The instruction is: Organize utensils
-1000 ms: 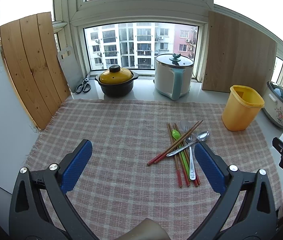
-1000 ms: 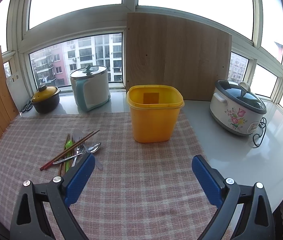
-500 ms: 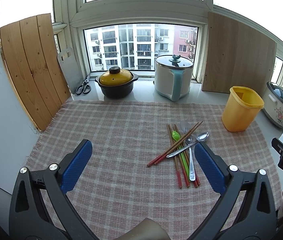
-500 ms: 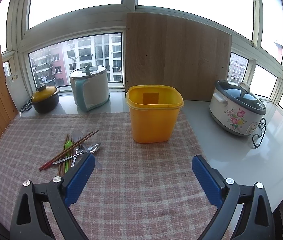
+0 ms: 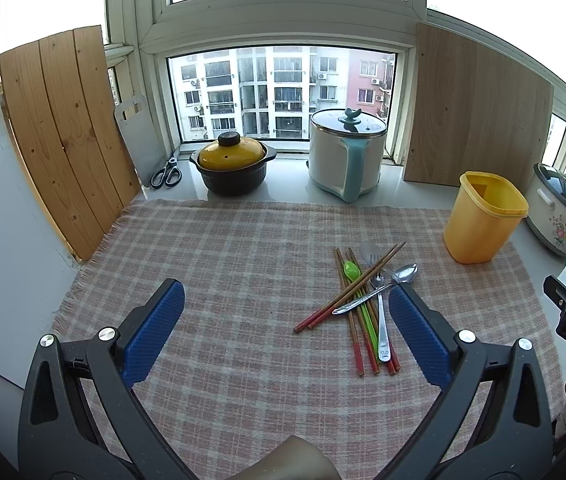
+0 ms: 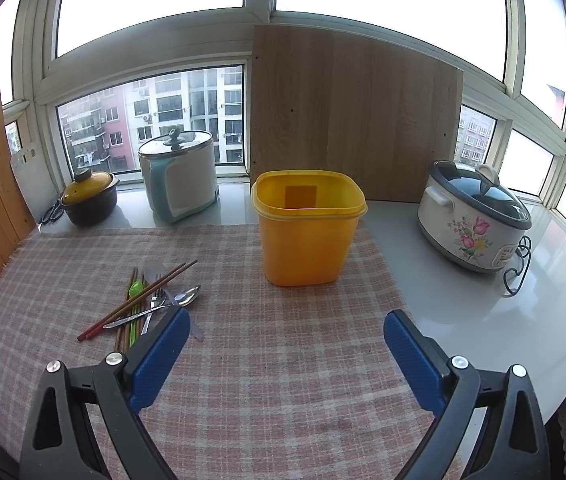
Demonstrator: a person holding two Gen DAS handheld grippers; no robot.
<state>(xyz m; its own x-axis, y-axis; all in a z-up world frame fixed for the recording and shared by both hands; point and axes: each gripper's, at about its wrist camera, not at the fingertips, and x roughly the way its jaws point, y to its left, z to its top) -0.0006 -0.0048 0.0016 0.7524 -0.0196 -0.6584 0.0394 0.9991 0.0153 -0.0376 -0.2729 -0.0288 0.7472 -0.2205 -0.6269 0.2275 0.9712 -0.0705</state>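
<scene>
A pile of utensils lies on the checked cloth: red-tipped brown chopsticks, a green spoon, a metal spoon and a fork. The pile also shows in the right wrist view. An empty yellow tub stands upright to their right; in the right wrist view the tub is straight ahead. My left gripper is open and empty, hovering near the pile's left. My right gripper is open and empty, its left finger just beside the pile.
At the back stand a yellow-lidded black pot, a white cooker with a teal handle, scissors and leaning wooden boards. A floral rice cooker with its cord sits on the white counter at right.
Both views have shifted very slightly; the utensils and the tub have not moved. Both grippers stay open.
</scene>
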